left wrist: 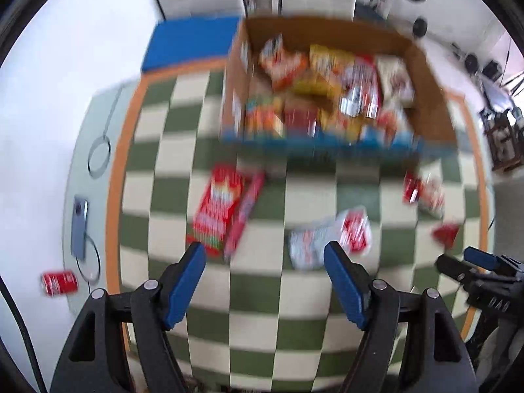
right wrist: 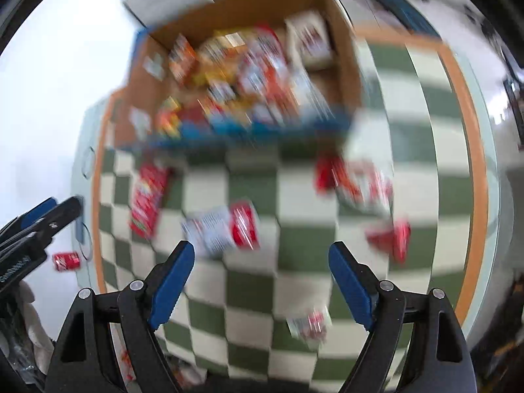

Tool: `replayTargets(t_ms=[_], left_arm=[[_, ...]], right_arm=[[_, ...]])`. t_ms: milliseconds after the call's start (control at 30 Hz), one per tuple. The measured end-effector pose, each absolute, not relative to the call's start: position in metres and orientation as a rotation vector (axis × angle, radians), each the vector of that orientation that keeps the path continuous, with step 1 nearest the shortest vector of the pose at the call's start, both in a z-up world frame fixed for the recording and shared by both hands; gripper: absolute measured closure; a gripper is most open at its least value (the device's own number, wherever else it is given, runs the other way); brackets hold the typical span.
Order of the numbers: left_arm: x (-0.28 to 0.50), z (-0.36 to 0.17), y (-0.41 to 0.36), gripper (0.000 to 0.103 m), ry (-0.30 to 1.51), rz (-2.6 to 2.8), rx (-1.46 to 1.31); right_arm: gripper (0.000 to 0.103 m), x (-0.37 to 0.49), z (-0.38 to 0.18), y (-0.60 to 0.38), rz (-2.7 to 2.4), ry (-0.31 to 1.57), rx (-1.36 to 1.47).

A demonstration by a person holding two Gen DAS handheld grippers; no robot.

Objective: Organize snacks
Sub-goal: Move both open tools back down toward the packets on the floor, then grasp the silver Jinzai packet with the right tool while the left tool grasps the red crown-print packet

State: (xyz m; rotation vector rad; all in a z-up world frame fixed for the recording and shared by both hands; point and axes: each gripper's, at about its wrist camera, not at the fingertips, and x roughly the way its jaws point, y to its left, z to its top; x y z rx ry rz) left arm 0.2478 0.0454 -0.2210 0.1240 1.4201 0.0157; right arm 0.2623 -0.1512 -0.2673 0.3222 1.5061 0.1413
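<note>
Left gripper: our left gripper [left wrist: 265,255] hangs above the checked cloth [left wrist: 262,321]. Its blue jaws are spread wide apart and nothing is between them.
Right gripper: our right gripper [right wrist: 262,255] also hangs over the cloth. Its jaws are spread wide too, with nothing between them.
Box: the cardboard box [left wrist: 429,98] sits at the far end of the cloth. It is full of bright snack packs, all blurry. We see the same box [right wrist: 344,59] in the right wrist view.
Red box: a flat red snack box [left wrist: 217,209] lies on the cloth, on the near side of the cardboard box, to the left. It also shows here [right wrist: 147,199].
White and red pack: a white and red pack [left wrist: 330,235] lies on the cloth near the middle. It shows again here [right wrist: 222,229].
Other packs: a red and white pack [left wrist: 422,193] lies to the right, close to the cardboard box. A small red pack [left wrist: 445,232] lies nearer to us on the right. One more small pack [right wrist: 309,324] lies between the right gripper's jaws in the picture, on the cloth below them.
Can: a red can [left wrist: 59,283] lies on its side off the cloth, on the left.
Phone: a phone [left wrist: 79,226] lies on the pale table [left wrist: 85,124] beside the cloth's orange edge.
Blur: both pictures are smeared, so we cannot read any pack.
</note>
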Motion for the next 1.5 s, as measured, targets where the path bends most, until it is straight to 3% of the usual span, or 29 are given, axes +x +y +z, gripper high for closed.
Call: replayTargets(t_ms=[167,367,733,933,1100,1200,1367,1500], left_arm=[[0.209,-0.277,0.062,0.030,1.542,0.096,0.085],[0.188,-0.311,0.086,0.030,1.628,0.191,-0.002],[0.188,-0.329,0.126,0.030,1.647,0.333,-0.038],[0.199,-0.331,0.140,0.030,1.645,0.354,-0.018],[0.231,-0.329,0.150,0.030,1.612,0.348,0.017],[0.258,-0.333,0.149,0.030,1.602,0.331,0.094],[0.305,-0.350,0.145,0.030,1.608,0.269,0.229],[0.332,-0.369,0.138,0.030,1.624,0.233,0.374]], right_arm=[[0.017,0.212,-0.336,-0.172,0.124,1.643,0.540],[0.017,0.220,-0.382,-0.153,0.090,1.680,0.783],[0.017,0.315,-0.389,-0.003,0.128,1.604,0.047],[0.018,0.303,-0.400,0.039,0.180,1.538,-0.251],[0.018,0.277,-0.395,0.014,0.222,1.615,-0.338],[0.018,0.269,-0.378,-0.017,0.232,1.653,-0.181],[0.017,0.268,-0.346,-0.097,0.093,1.656,0.348],[0.017,0.264,-0.348,-0.124,0.033,1.677,0.408]])
